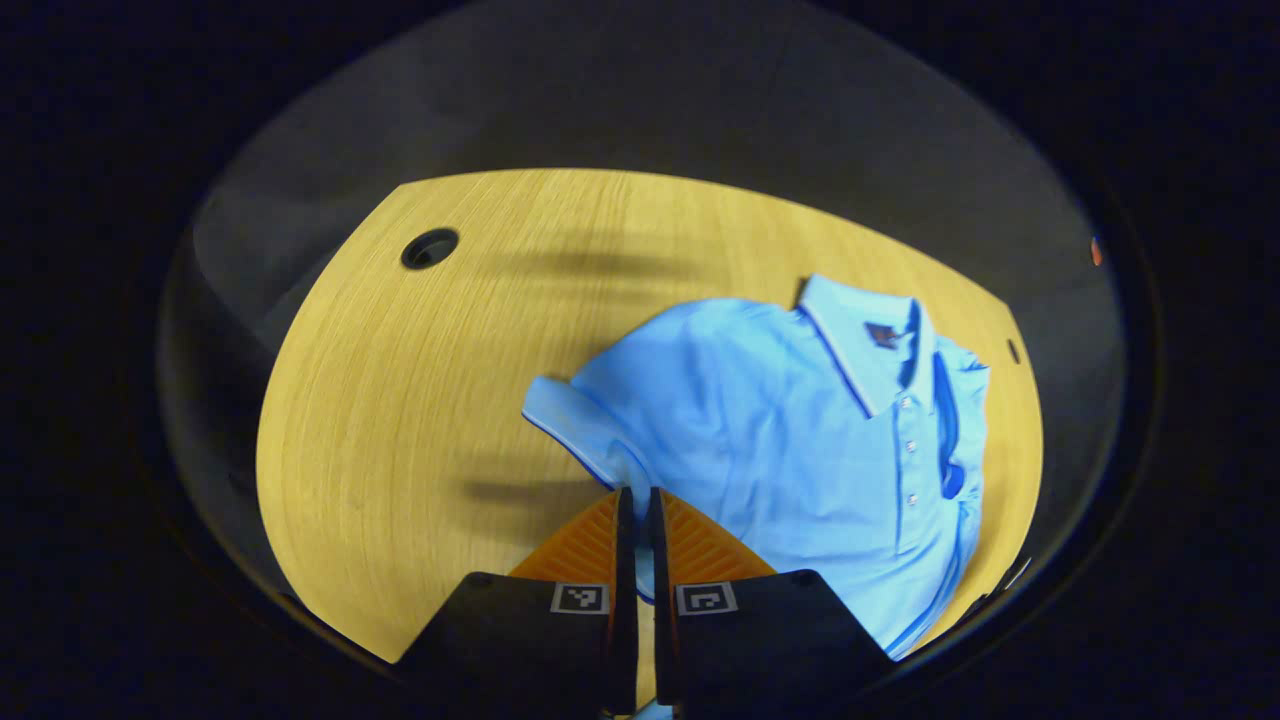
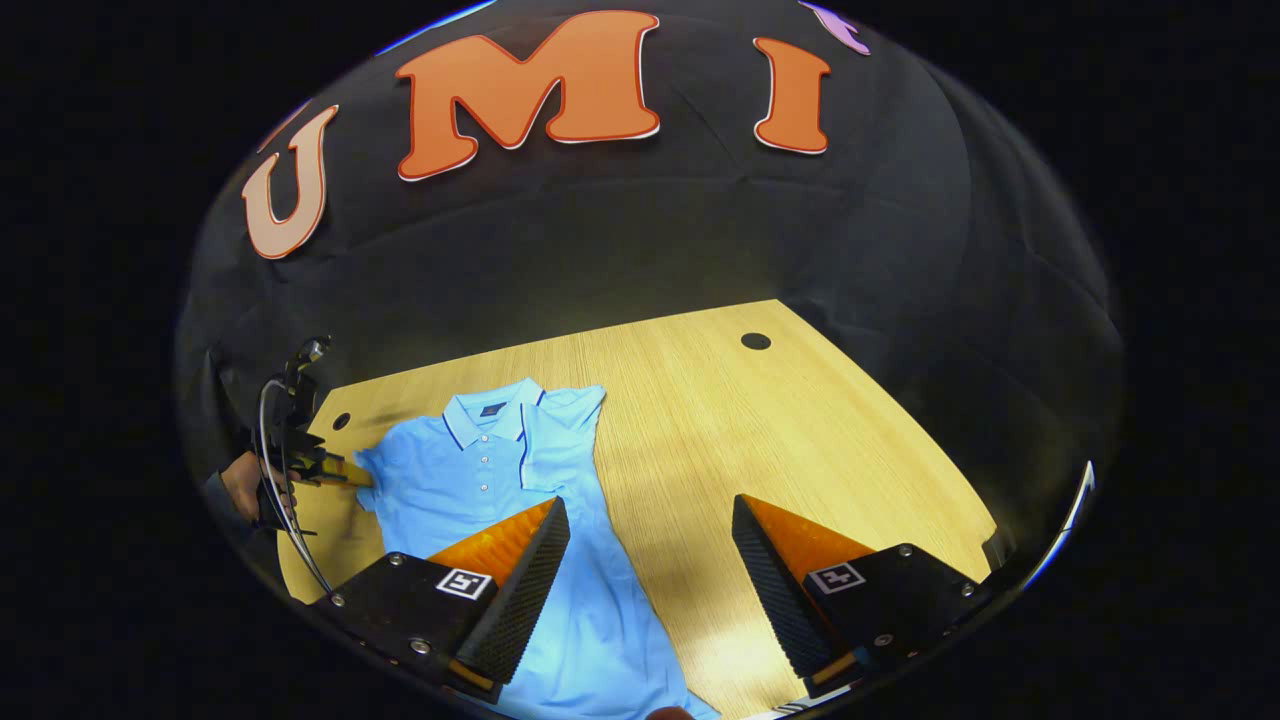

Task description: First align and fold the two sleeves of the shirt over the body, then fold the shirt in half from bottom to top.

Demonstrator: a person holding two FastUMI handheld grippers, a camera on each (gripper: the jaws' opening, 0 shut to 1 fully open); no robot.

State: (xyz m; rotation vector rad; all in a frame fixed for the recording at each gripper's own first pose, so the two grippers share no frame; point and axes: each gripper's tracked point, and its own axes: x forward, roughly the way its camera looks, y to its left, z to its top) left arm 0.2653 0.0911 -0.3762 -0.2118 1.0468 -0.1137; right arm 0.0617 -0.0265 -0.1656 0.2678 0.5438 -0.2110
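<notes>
Left gripper (image 1: 636, 500) pinching shirt (image 1: 780, 440) sleeve (image 1: 575, 420); right gripper (image 2: 650, 520) agape.

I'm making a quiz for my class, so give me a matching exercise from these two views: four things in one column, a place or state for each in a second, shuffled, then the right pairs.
Column one:
1. left gripper
2. right gripper
3. shirt
4. round hole

Column two:
A. lying flat, one sleeve already folded over the body
B. in the bare wood of the table, apart from the shirt
C. fingers closed on a sleeve
D. fingers spread wide, holding nothing

Pairs: 1-C, 2-D, 3-A, 4-B
</notes>
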